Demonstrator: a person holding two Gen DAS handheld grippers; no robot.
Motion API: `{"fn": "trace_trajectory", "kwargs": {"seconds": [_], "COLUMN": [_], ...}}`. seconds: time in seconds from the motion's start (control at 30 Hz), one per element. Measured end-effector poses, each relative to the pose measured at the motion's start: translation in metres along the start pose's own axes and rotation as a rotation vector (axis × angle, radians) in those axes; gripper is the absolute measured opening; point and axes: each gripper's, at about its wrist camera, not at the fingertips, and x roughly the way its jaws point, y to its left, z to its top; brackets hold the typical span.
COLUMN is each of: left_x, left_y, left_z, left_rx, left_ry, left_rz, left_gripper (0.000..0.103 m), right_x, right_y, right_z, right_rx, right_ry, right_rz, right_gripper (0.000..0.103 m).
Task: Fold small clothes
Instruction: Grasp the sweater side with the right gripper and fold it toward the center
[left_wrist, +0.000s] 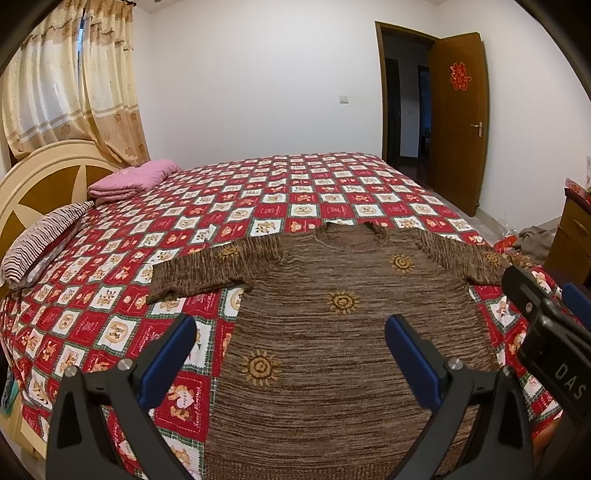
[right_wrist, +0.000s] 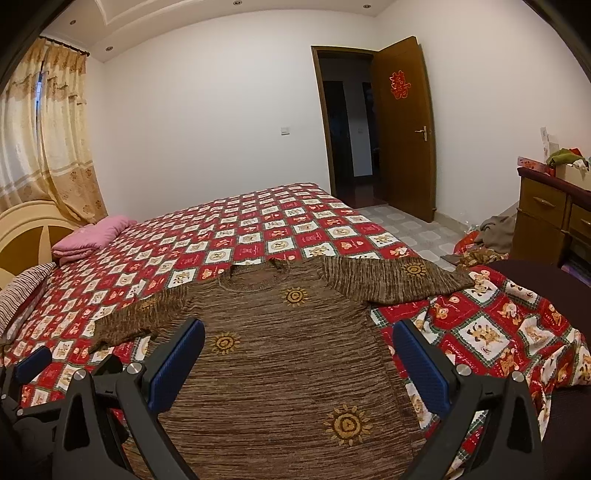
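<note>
A small brown knit sweater (left_wrist: 332, 325) with yellow sun motifs lies flat and face up on the bed, collar away from me, both sleeves spread out. My left gripper (left_wrist: 290, 339) hovers open above its lower left part, nothing between its blue pads (left_wrist: 168, 354). The right gripper's body shows at the right edge of the left wrist view. In the right wrist view the same sweater (right_wrist: 280, 350) fills the foreground. My right gripper (right_wrist: 299, 347) hovers open over its lower right part, holding nothing. The left gripper's blue tip peeks in at the left edge there.
The bed wears a red and white checked quilt (left_wrist: 295, 192). A folded pink blanket (left_wrist: 133, 179) and a striped pillow (left_wrist: 44, 236) lie by the headboard. A wooden dresser (right_wrist: 554, 218) and a pile of cloth (right_wrist: 495, 229) sit on the floor right; a door (right_wrist: 406, 125) stands ajar.
</note>
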Motion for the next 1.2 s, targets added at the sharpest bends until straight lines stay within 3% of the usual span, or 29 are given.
{"fn": "trace_trajectory", "kwargs": {"seconds": [0.33,0.5,0.6,0.73,0.77,0.8,0.87,1.07,1.2], "left_x": [0.017,0.034,0.056,0.091,0.097,0.104,0.12,0.163,0.196], "left_y": [0.003,0.009,0.019,0.035,0.037,0.039,0.044,0.063,0.075], "left_z": [-0.001,-0.004,-0.004,0.0,0.001,0.002,0.004,0.006,0.004], "left_rx": [0.002,0.032,0.036,0.006,0.004,0.004,0.008,-0.017,-0.078], "left_ry": [0.026,-0.024,-0.013,0.029,0.034,0.038,0.041,0.036,0.094], "left_rz": [0.005,0.045,0.063,0.065,0.067,0.07,0.079,0.149,0.155], "left_gripper": [0.103,0.103,0.103,0.103,0.103,0.103,0.103,0.103,0.103], "right_x": [0.014,0.044,0.059,0.086,0.092,0.099,0.115,0.148,0.172], "right_y": [0.002,-0.017,-0.04,-0.086,-0.1,-0.118,-0.159,-0.281,-0.32], "right_z": [-0.009,-0.017,-0.018,-0.013,-0.011,-0.008,-0.003,0.01,0.015], "right_rx": [-0.057,-0.005,0.064,0.169,0.21,0.26,0.368,0.654,0.754], "right_ry": [-0.045,0.038,0.076,0.13,0.139,0.15,0.179,0.185,0.231], "right_rz": [-0.018,0.0,0.023,0.006,0.01,0.018,-0.009,-0.066,-0.072], "right_gripper": [0.102,0.102,0.102,0.101,0.097,0.091,0.06,0.057,0.057]}}
